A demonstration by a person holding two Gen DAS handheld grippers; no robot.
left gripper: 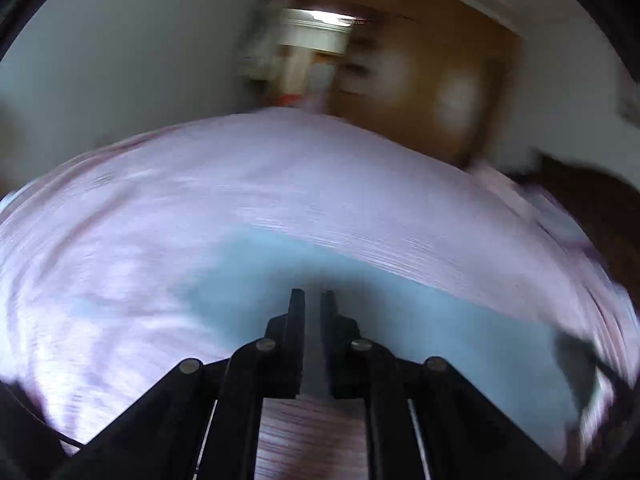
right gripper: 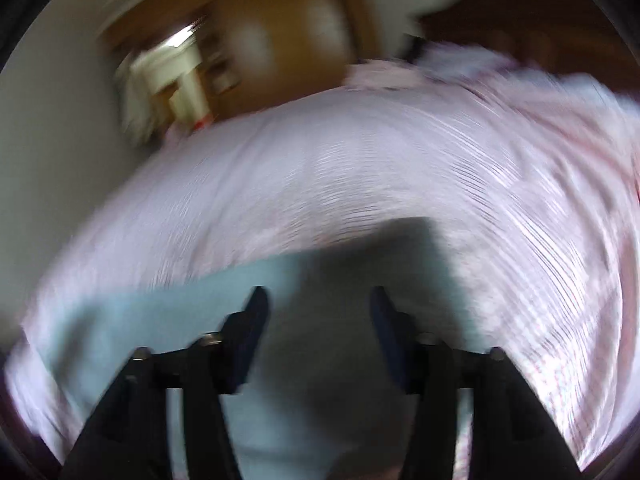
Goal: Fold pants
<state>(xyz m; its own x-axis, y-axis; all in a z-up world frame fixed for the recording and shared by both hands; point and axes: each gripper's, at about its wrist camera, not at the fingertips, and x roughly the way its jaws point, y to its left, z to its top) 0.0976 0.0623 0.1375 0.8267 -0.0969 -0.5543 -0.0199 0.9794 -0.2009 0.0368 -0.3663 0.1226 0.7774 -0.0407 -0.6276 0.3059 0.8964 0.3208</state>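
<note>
- Well, both views are badly smeared w/ motion blur, so fine detail is lost.
- Left wrist view: left gripper (left gripper: 312, 296) sits low centre, jaws nearly together w/ only a thin slit between the tips; nothing visibly caught in that slit, so no cloth clamped as far as the pic shows.
- Same view only: a strip of pinkish striped fabric shows between the gripper's arms at the bottom edge, and a dark blurred shape (left gripper: 576, 364) sits at the far right over the cloth; can't tell what it is.
- Right wrist view: right gripper (right gripper: 318, 300) has jaws well apart, nothing between the tips, pads blue-ish and clear of the cloth.
- Right view only: a dark shadow (right gripper: 384, 252) falls across the cloth just ahead of the tips; also a rumpled heap of bedding (right gripper: 460, 64) near the top right, beside dark brown wood.
- Pants (left gripper: 256, 280): pale blue, smooth, lying flat on the bed cover (left gripper: 280, 168), right under and just ahead of both grippers. In left view the blue patch spreads to the right of the tips; in right view pants (right gripper: 132, 320) stretch to the left, w/ a straight upper edge against the cover.
- No seams, waistband or legs can be made out; too blurred.
- Bed cover is pinkish-white w/ fine stripes, surrounds the pants on the far side.
- Bkgd in both: brown wooden door (left gripper: 420, 80), grey-white wall (left gripper: 120, 60), bright open doorway beside the door.
</note>
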